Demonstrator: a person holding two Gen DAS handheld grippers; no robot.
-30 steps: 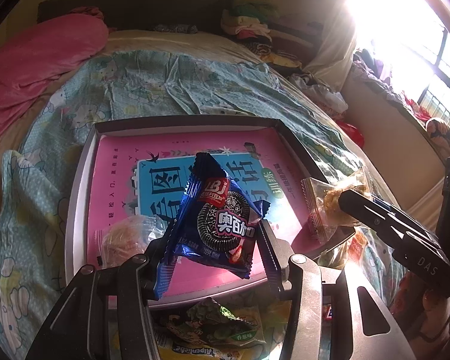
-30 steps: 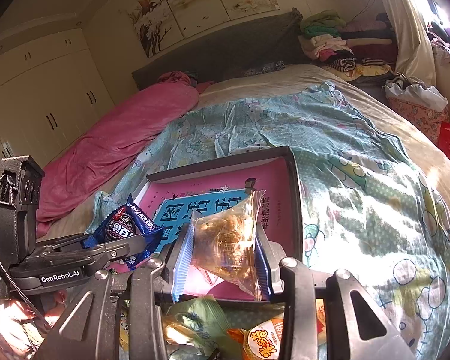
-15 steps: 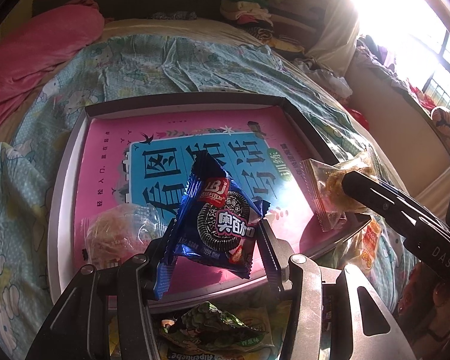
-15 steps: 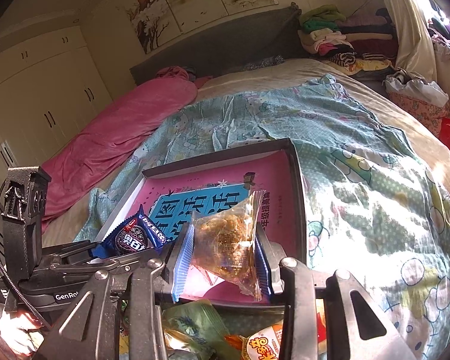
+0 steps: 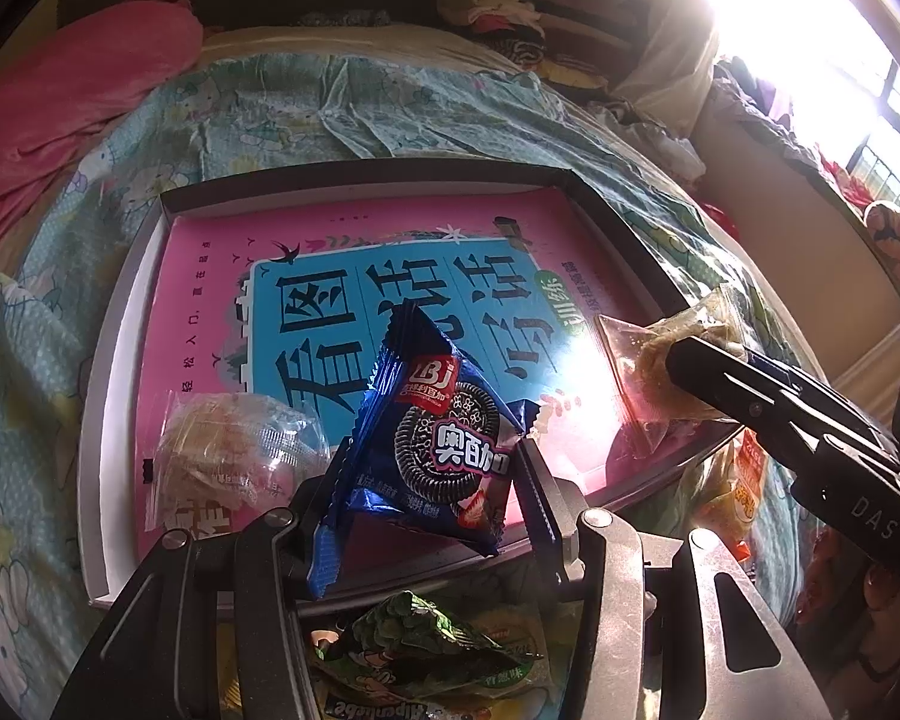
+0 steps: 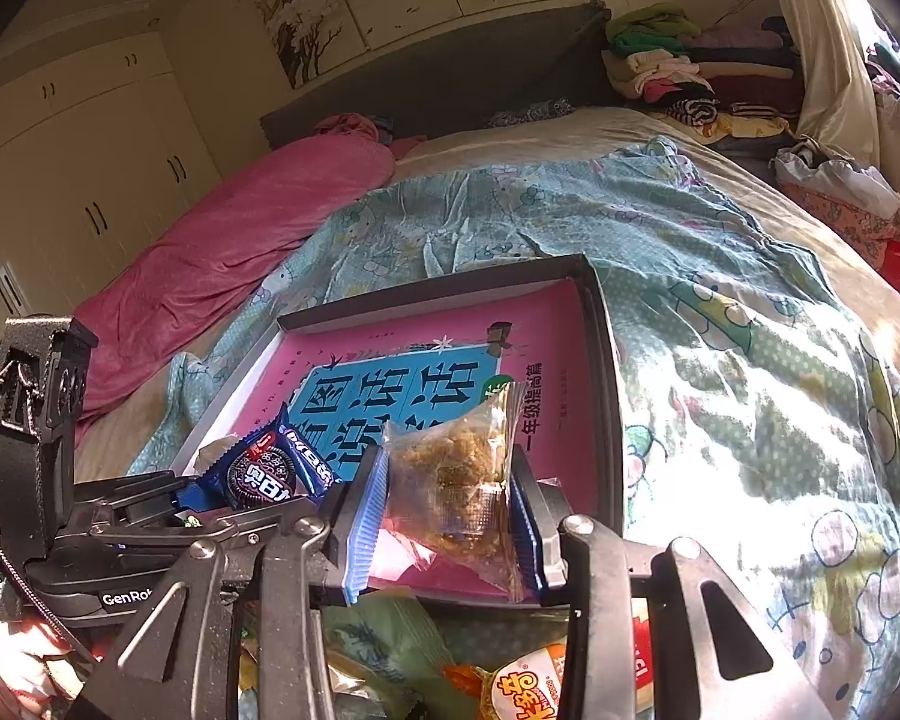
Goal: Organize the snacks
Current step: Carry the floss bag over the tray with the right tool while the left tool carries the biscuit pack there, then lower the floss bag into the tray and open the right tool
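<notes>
My left claw [image 5: 429,468] pinches the light, crinkly, slippery blue cookie packet [image 5: 435,438] by its sides over the tray's [image 5: 120,330] 6 o'clock edge, while my right claw [image 6: 444,504] grips the clear, crushable pastry packet [image 6: 456,480] likewise

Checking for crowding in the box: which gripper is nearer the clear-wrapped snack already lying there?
Left. The left gripper, shut on the blue cookie packet, hovers right beside the clear-wrapped snack; the right gripper, shut on the clear pastry packet, is across the box.

Both wrist views close above tray [image 5: 120,372], facing headboard [image 6: 450,72]; tray shared
</notes>
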